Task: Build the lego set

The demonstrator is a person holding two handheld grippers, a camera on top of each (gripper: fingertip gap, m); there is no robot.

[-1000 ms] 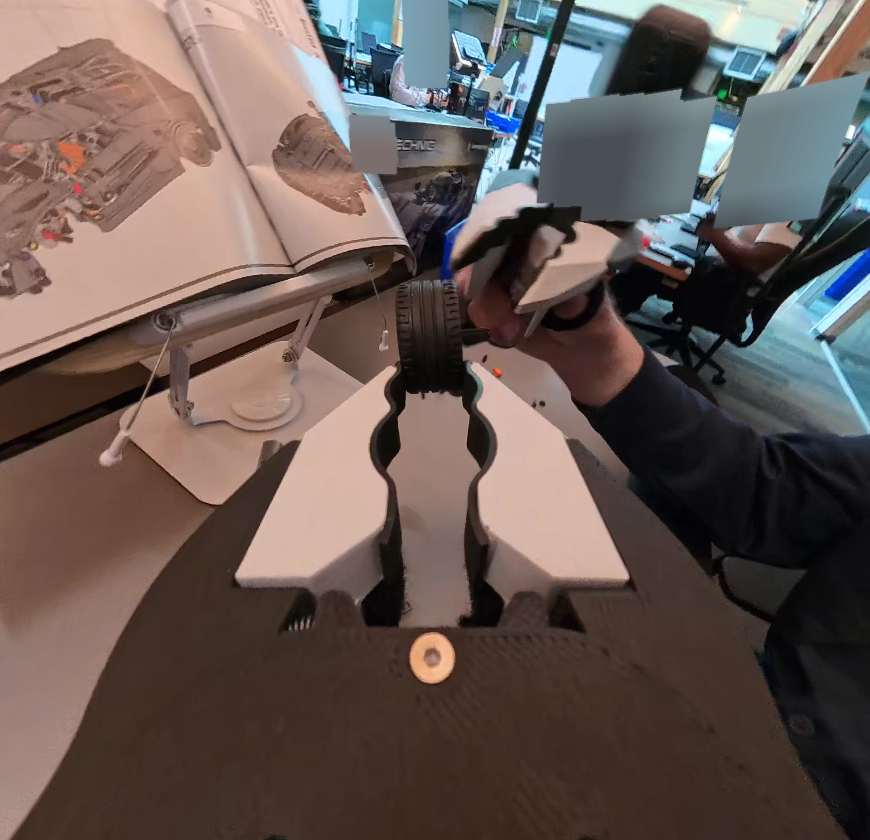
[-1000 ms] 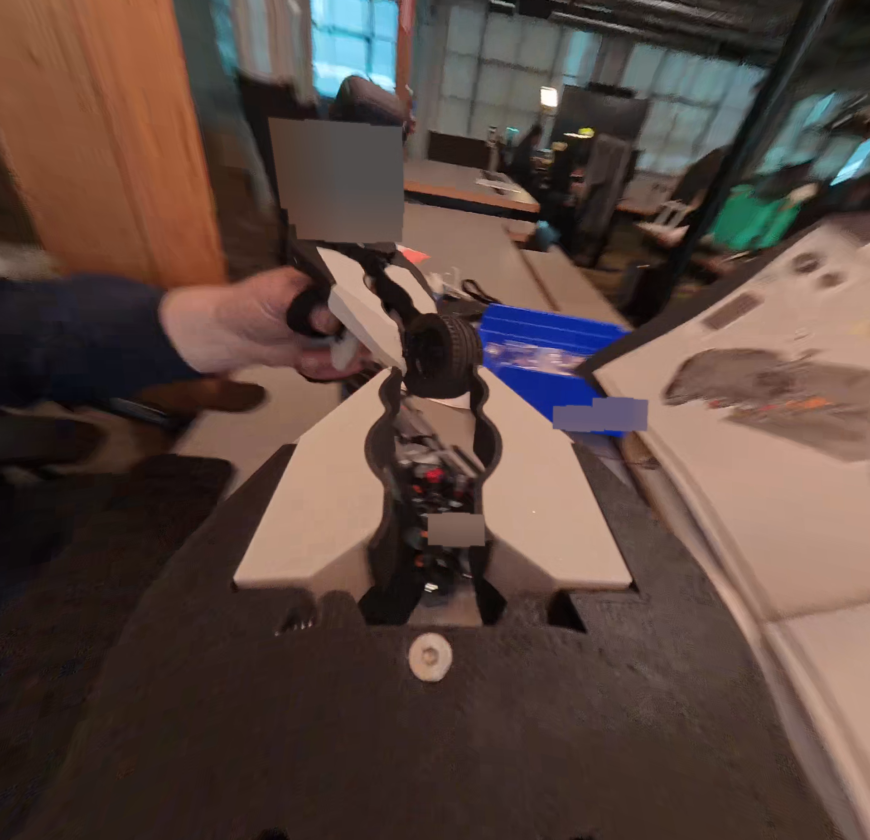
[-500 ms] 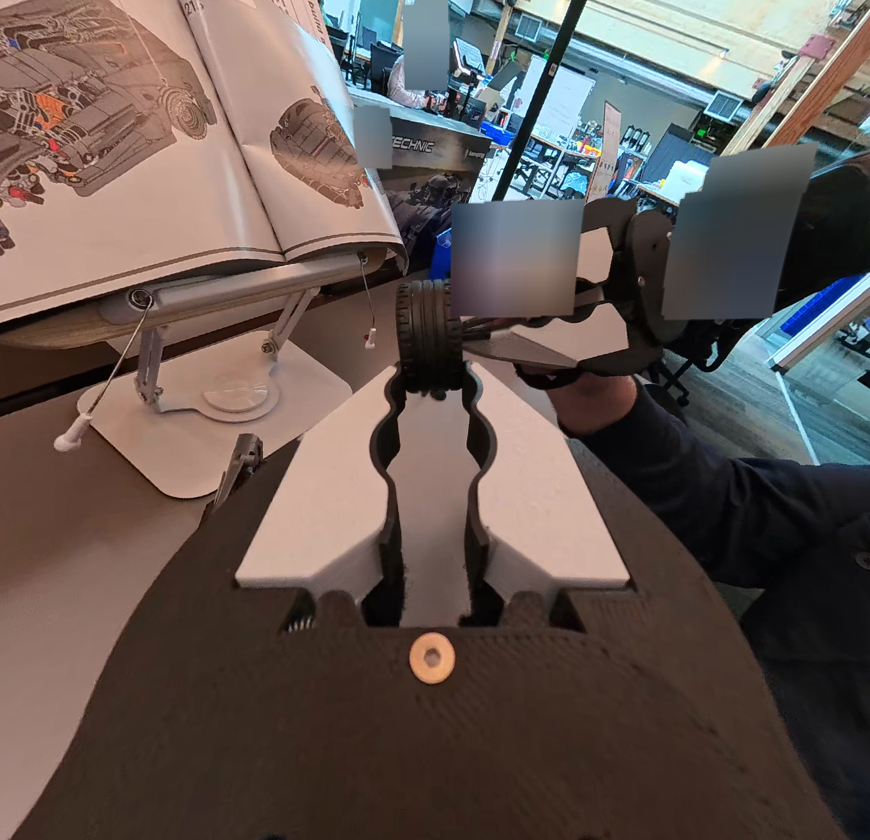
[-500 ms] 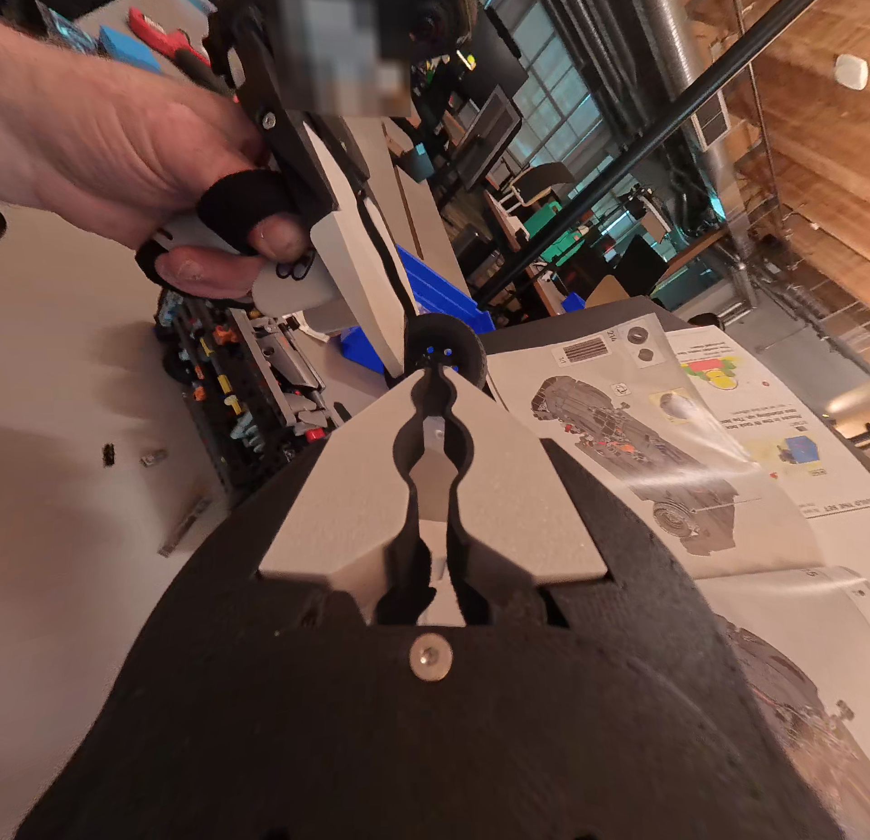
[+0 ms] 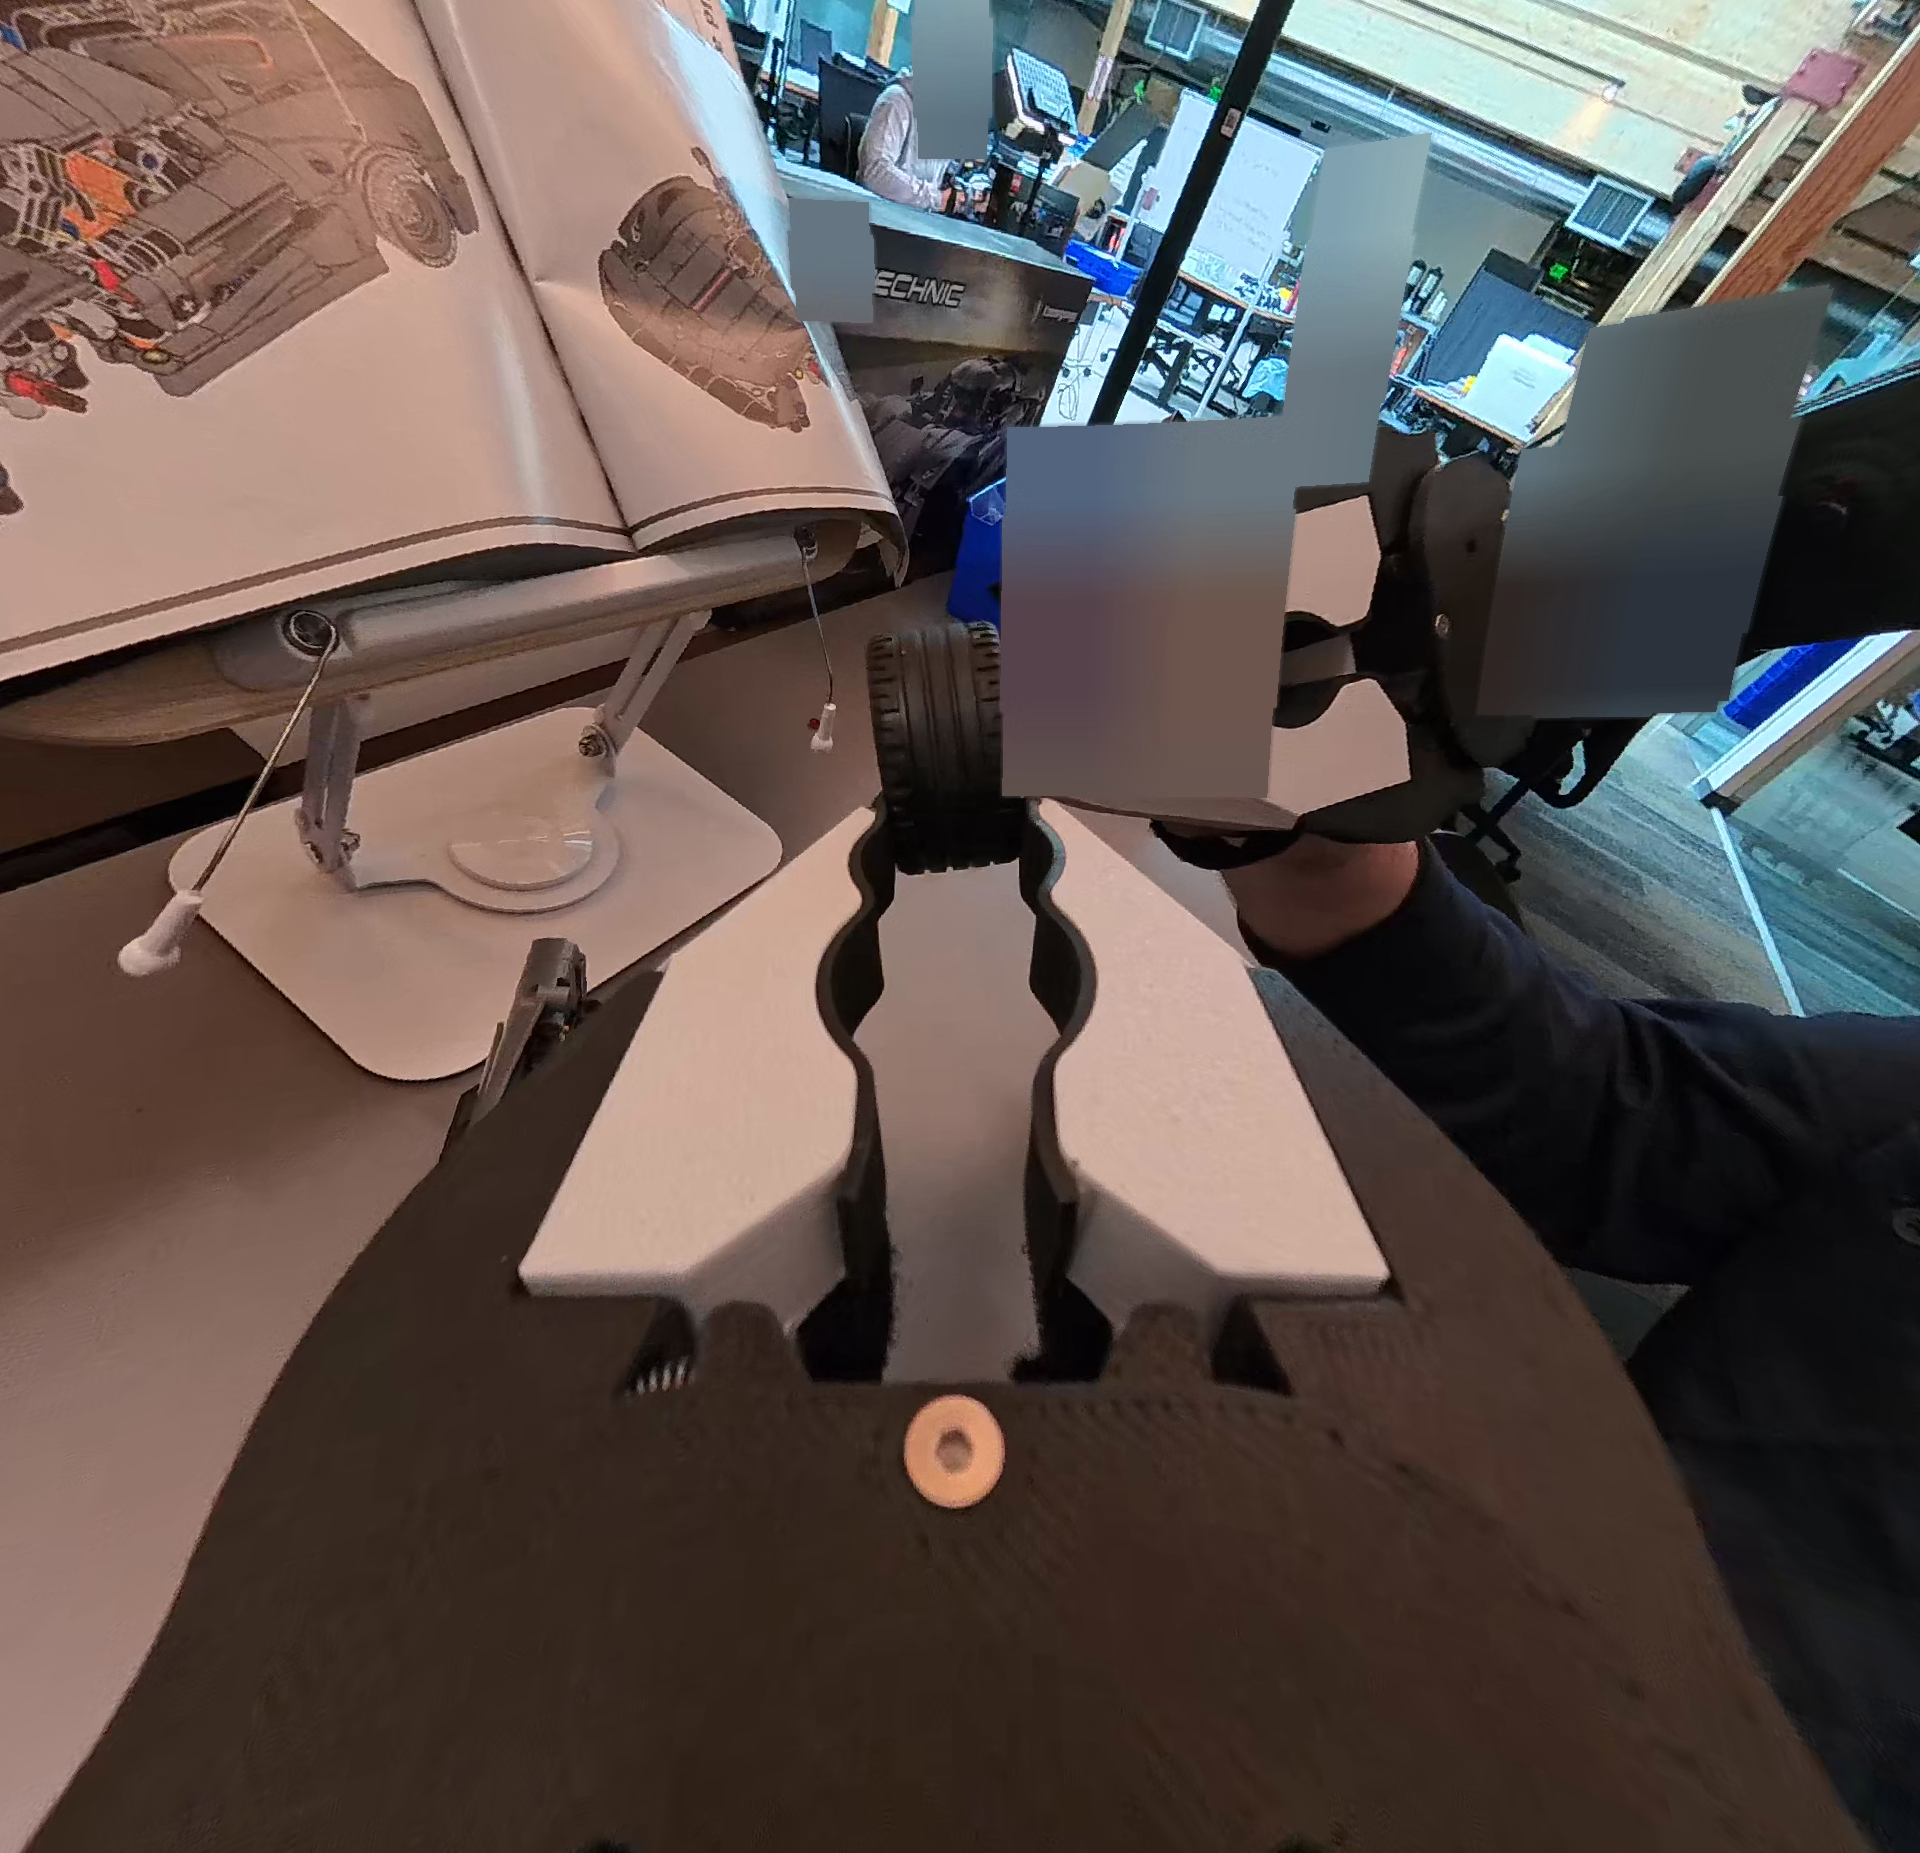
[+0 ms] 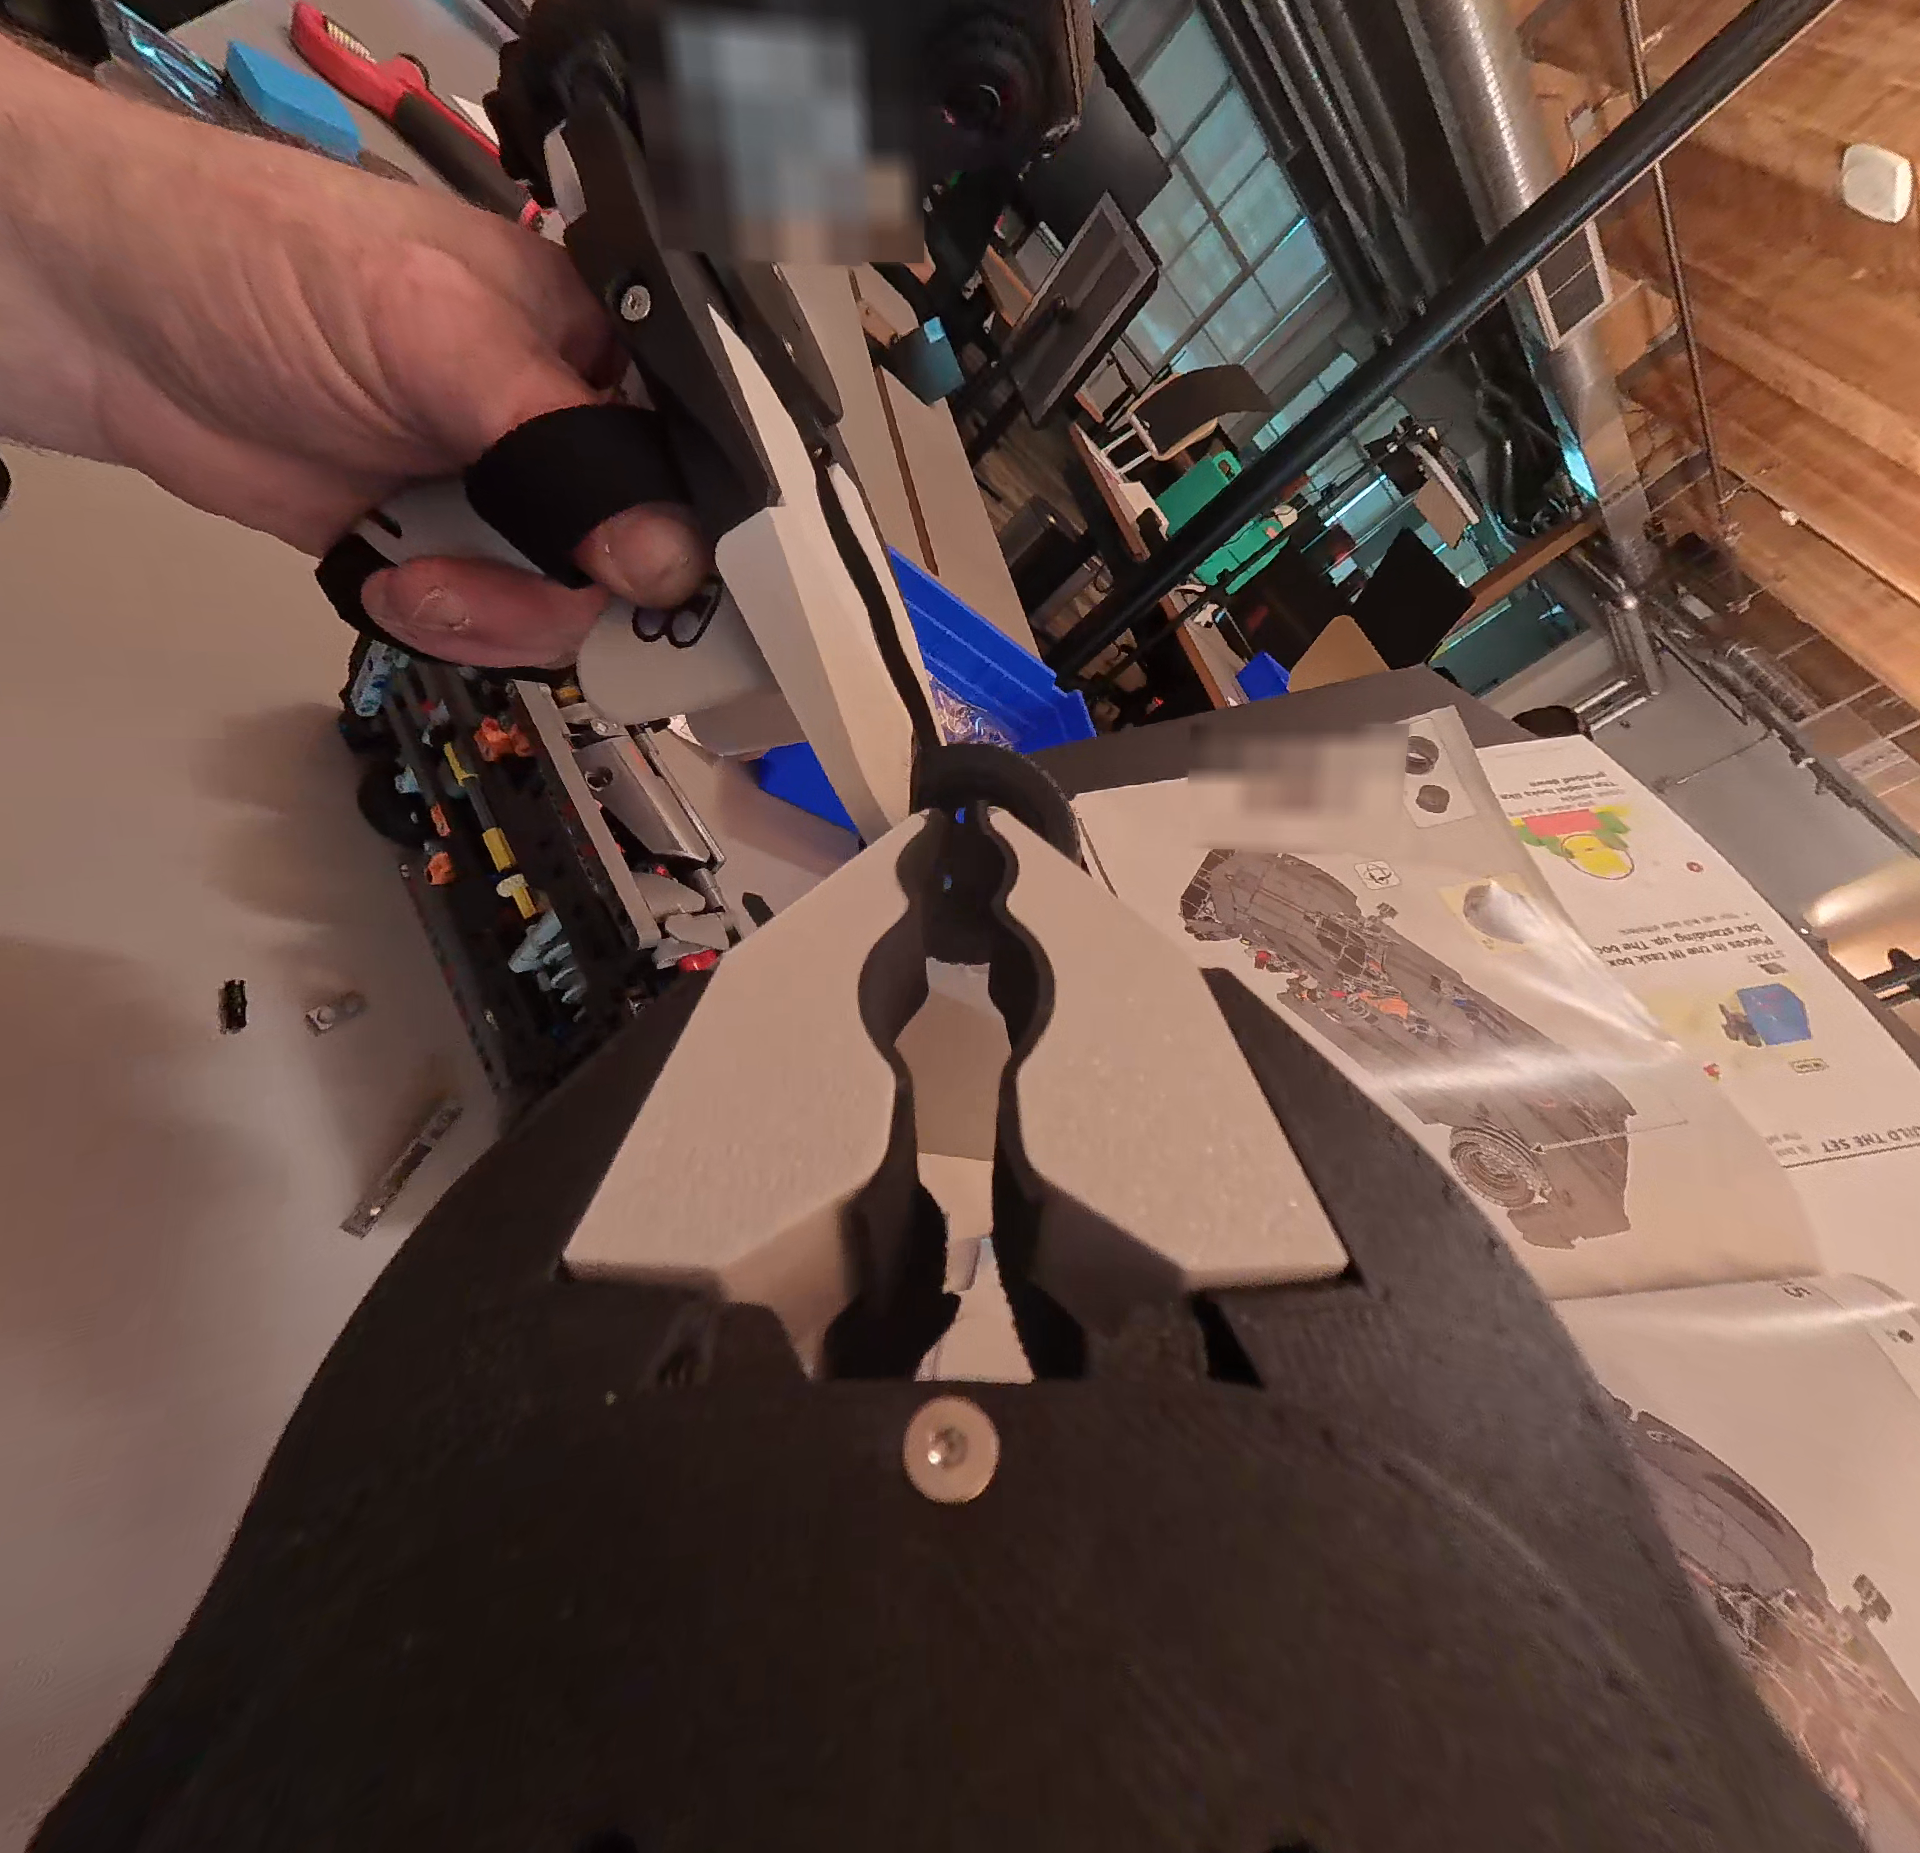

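My left gripper [image 5: 951, 837] is shut on a black lego wheel [image 5: 935, 743], held upright above the table by its tread. My right gripper's fingers [image 5: 1340, 546] come in from the right at hub height; a blurred patch hides their tips. In the right wrist view my right gripper [image 6: 956, 821] is shut at the wheel [image 6: 1029, 795], its tips pinching a small blue pin [image 6: 961, 816] at the hub. The left gripper's fingers [image 6: 831, 577] reach down onto the wheel from above left, held by a hand [image 6: 260, 328]. The partly built lego car [image 6: 551, 868] lies on the table below.
An open instruction booklet [image 5: 312, 297] rests on a white stand [image 5: 468, 920] at the left. A second open booklet [image 6: 1455, 1024] lies at the right. A blue bin [image 6: 977, 660] and the set's box [image 5: 966, 349] stand behind. Small loose parts [image 6: 332, 1014] lie on the table. Less than 4 cm separates the two grippers' tips.
My right gripper has swung round to face the wheel's hub and has closed from wide apart to pinched. My left gripper still holds the wheel and has drifted slightly.
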